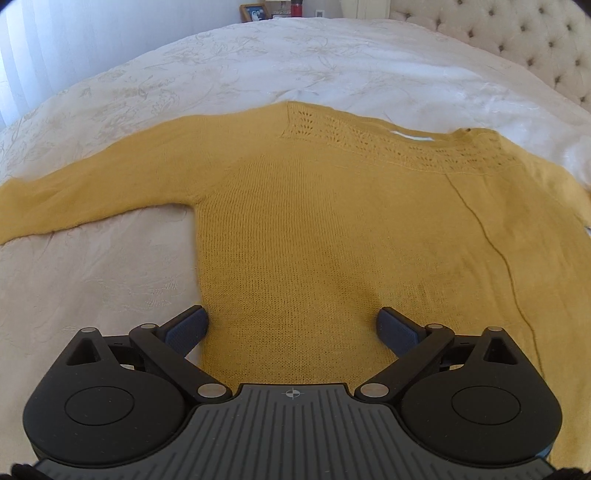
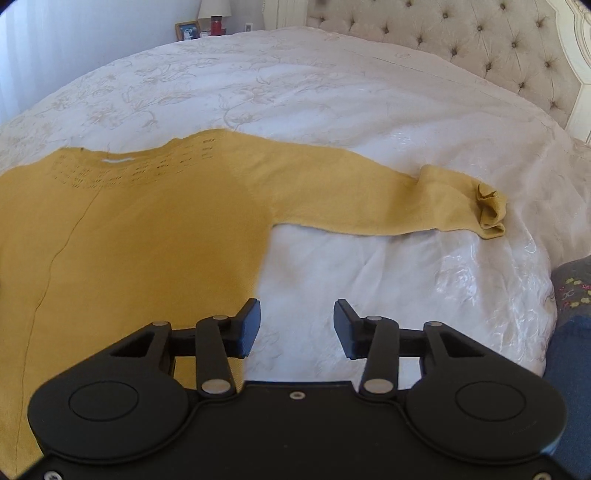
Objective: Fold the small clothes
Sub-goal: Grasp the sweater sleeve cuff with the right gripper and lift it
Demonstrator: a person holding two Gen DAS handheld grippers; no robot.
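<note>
- Yellow knit sweater [image 1: 332, 229] lies flat on the bed [image 1: 258, 66], spread over a white floral-patterned bedspread; neck end points away from both cams.
- Openwork yoke w/ small holes runs across the top; a thin dark line/crease runs down the body in both views.
- One sleeve [image 1: 85, 199] stretches out to the left in the left wrist view, flat on the bedspread.
- Other sleeve [image 2: 369, 199] stretches right in the right wrist view; its cuff [image 2: 489, 216] is bunched and curled at the end.
- Left hand-held gripper [image 1: 291, 328]: jaws spread wide, hovering over the sweater's lower body near its left side edge; nothing between the pads, no grip.
- Right hand-held gripper [image 2: 297, 328]: jaws partway apart, narrower than the left pair; only bare bedspread between them. Left finger sits right by the sweater's side edge below the armpit; can't tell if it touches.
- Tufted headboard [image 2: 480, 44] at the far right; framed photo [image 2: 188, 30] and red item [image 2: 217, 24] on a stand past the bed.
- Blue patterned fabric [image 2: 576, 295] at the right edge of the right wrist view.
</note>
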